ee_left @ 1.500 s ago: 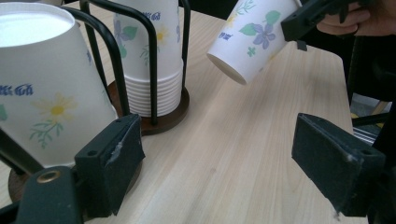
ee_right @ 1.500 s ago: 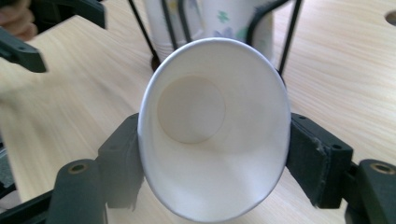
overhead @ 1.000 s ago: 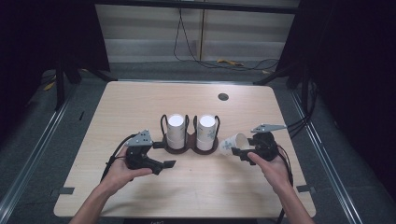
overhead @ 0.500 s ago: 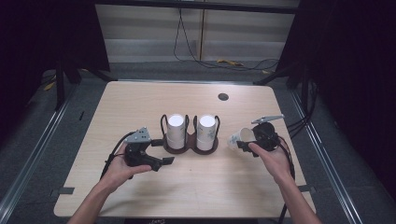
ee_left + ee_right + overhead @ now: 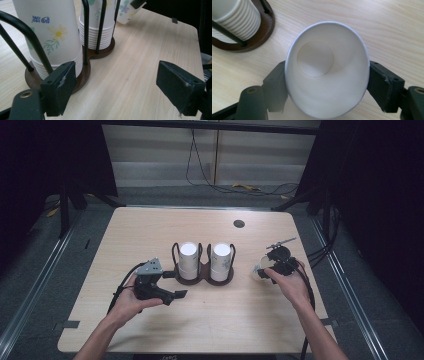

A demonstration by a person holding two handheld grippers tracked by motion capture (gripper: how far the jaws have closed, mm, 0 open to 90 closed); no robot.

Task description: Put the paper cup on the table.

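A dark wooden holder (image 5: pixel 202 278) with black wire loops stands mid-table and carries two stacks of upside-down flowered paper cups (image 5: pixel 188 255) (image 5: pixel 220 257). My right gripper (image 5: pixel 272 270) is shut on a single white paper cup (image 5: pixel 327 67), squeezing it at the sides just right of the holder; the cup's mouth faces the camera. My left gripper (image 5: pixel 177 294) stands open with nothing between its jaws, just left of and in front of the holder base (image 5: pixel 82 75). The held cup (image 5: pixel 126 11) shows beyond the stacks in the left gripper view.
The light wooden table (image 5: pixel 150 230) has a small dark round insert (image 5: pixel 239 223) near its far right. Black cables trail off the right edge (image 5: pixel 320 252). Bare tabletop lies behind and in front of the holder.
My right gripper with the cup has moved up and back a little, away from the person, and turned. The left gripper has stayed almost still.
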